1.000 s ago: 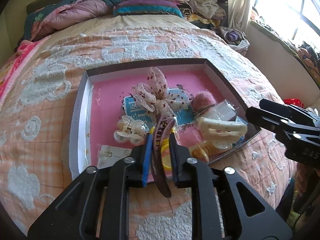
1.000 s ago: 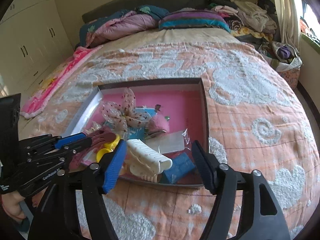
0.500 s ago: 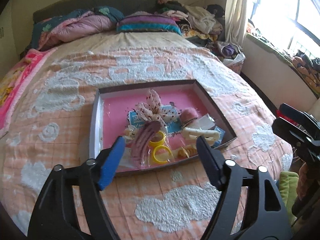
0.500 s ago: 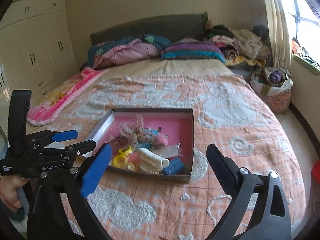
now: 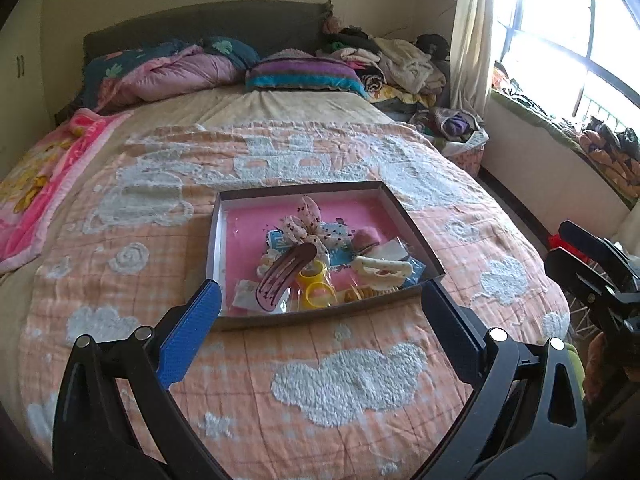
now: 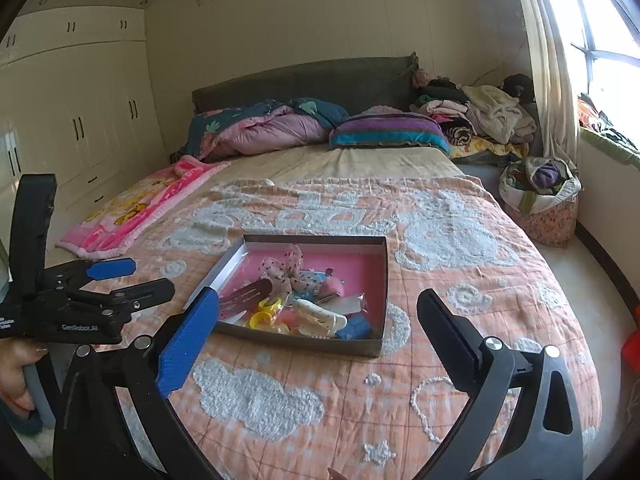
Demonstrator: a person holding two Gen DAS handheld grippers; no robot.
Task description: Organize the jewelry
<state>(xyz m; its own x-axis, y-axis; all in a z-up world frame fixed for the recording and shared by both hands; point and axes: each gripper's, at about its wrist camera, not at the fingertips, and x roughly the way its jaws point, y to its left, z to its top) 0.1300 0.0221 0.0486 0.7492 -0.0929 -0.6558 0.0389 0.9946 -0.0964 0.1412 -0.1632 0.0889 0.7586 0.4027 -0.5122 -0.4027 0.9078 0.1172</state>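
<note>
Left gripper [image 5: 320, 312] hangs over the peach bedspread [image 5: 340, 380], jaws opening with nothing between them. Just past it sits the pink-lined tray [image 5: 240, 232], with a brown hair claw [image 5: 286, 276], yellow rings [image 5: 318, 292] and a dotted bow [image 5: 308, 220] inside.

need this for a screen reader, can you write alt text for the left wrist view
A shallow pink-lined box of hair accessories, among them a brown hair clip, a cream claw clip and a dotted bow, sits on a peach bedspread. The left gripper is in the foreground, jaws opening and empty.
</note>
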